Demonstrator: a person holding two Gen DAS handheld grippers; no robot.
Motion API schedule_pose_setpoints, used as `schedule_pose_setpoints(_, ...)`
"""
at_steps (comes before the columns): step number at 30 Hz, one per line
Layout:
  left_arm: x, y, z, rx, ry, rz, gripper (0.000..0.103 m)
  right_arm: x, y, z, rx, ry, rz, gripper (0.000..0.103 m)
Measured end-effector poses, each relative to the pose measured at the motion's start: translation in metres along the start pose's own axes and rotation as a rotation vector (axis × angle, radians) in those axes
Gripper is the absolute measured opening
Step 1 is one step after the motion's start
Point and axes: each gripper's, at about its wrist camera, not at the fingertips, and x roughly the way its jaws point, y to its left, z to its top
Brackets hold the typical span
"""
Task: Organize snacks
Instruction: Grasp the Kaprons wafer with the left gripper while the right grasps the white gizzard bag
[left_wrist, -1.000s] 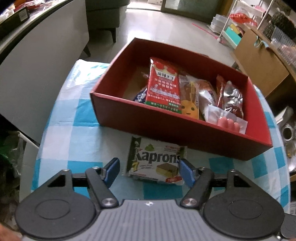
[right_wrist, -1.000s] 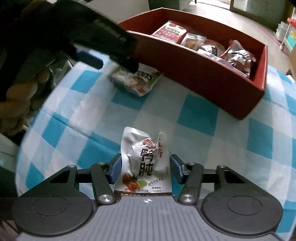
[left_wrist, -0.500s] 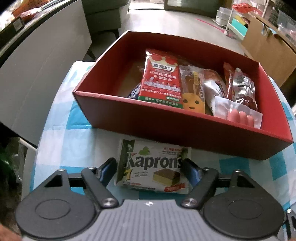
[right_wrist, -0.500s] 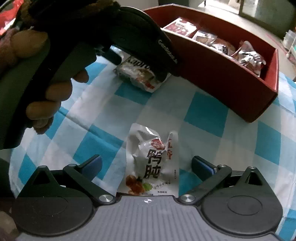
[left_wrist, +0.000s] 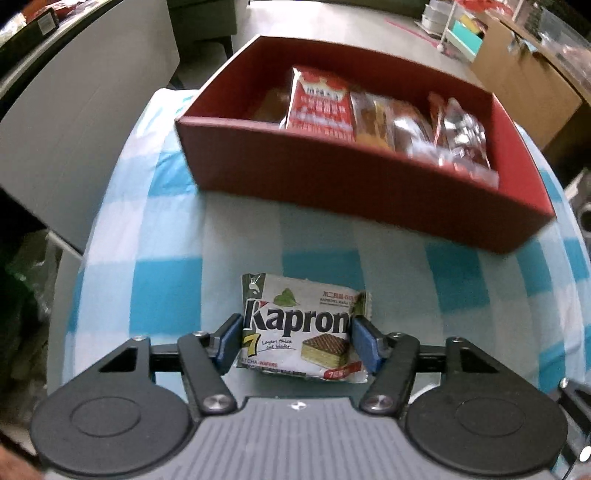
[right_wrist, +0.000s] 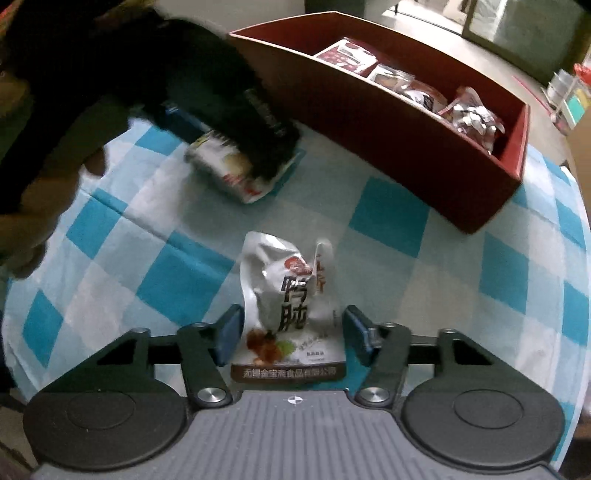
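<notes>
Left wrist view. A wafer packet (left_wrist: 304, 326) sits at lower centre of the frame on a blue-and-white checked cloth (left_wrist: 166, 295). It is white with green corners, large black lettering across the middle and a picture of a layered wafer at lower right. The left gripper (left_wrist: 297, 341) points steeply down over it. Its jaws have just been closing, and the blue pads (left_wrist: 229, 341) press on both short sides of the packet: a grip. Beyond, in the upper half of the frame, a red box (left_wrist: 351, 181) stands on the cloth, well apart from the packet. It holds several snack packs side by side, the leftmost red and white; blur hides finer detail.

Right wrist view. At upper left the left gripper (right_wrist: 236, 110) shows as a dark, blurred mass bearing down on the wafer packet (right_wrist: 236, 173), with a person's hand (right_wrist: 33, 206) at the left edge of the frame. At lower centre a silver-white pouch (right_wrist: 291, 302) lies on the cloth (right_wrist: 388, 210), creased, with bold dark characters and a brown band along its bottom edge. The right gripper (right_wrist: 291, 332) points steeply down; its jaws have just been closing. The left pad touches the pouch edge, and the right pad meets its lower corner: it holds the pouch. The red box (right_wrist: 399, 122) runs across the upper right.
</notes>
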Motion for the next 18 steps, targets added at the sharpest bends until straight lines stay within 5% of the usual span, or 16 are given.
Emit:
schedule_pose_setpoints(10,-0.023,0.011,-0.056,-0.011,0.022,-0.023,0.061,-0.002,0.005,-0.014,0.041,-0.01,-0.014,0.07)
schedule_pose_setpoints(15,-0.026,0.007,-0.064,0.037,-0.022,0.022,0.072,0.006,0.012,-0.013,0.036,-0.017,-0.002,0.099)
schedule_pose_setpoints(18,-0.025,0.008,-0.063,0.053,-0.024,0.029,0.079,0.014,0.016,-0.014,0.005,-0.01,-0.05,0.103)
